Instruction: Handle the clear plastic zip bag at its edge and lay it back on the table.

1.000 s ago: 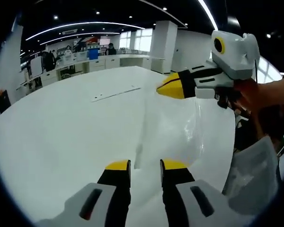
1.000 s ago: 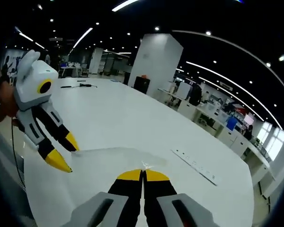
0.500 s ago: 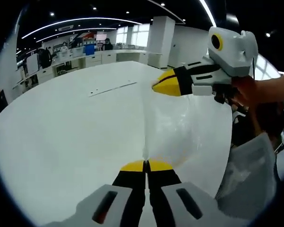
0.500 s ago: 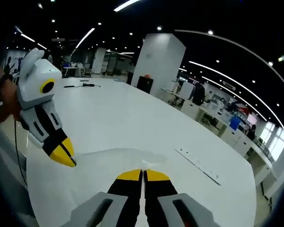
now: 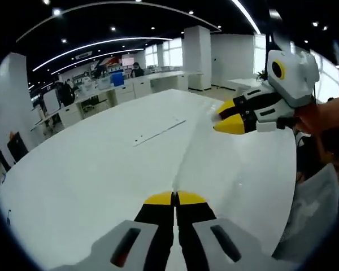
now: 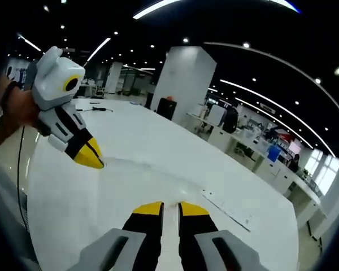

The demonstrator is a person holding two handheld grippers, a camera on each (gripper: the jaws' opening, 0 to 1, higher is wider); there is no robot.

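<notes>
Left claw (image 5: pixel 174 197): in the left gripper view its yellow-tipped jaws are pressed together, clamped on the near edge of the clear zip bag (image 5: pixel 237 169). In the right gripper view the same claw (image 6: pixel 94 160) comes in from the left, tips down at the bag's far edge, held by a person's hand (image 6: pixel 20 107).

Right claw (image 6: pixel 164 208): in the right gripper view its jaws stand slightly apart, a pale strip of bag or bench showing between the tips. Whether they touch the film cannot be told. In the left gripper view this claw (image 5: pixel 229 118) enters from the right, its two yellow tips a little parted, held by a hand (image 5: pixel 322 116) at the right edge.

Clear zip bag: lying spread on the white bench (image 5: pixel 90 169) between the two claws, mostly flat. In the left gripper view one edge runs as a thin line from the left claw's tips away toward the right claw. In the right gripper view the bag (image 6: pixel 141 175) shows as a faint glossy sheet with a curved edge near the left claw.

Bench: large, white, rounded. A long narrow strip (image 5: pixel 158 131) lies on it beyond the bag, well apart from both claws; it also shows in the right gripper view (image 6: pixel 226 208).

Surroundings: open office with a white pillar (image 6: pixel 178 79), desks and ceiling light strips behind.
</notes>
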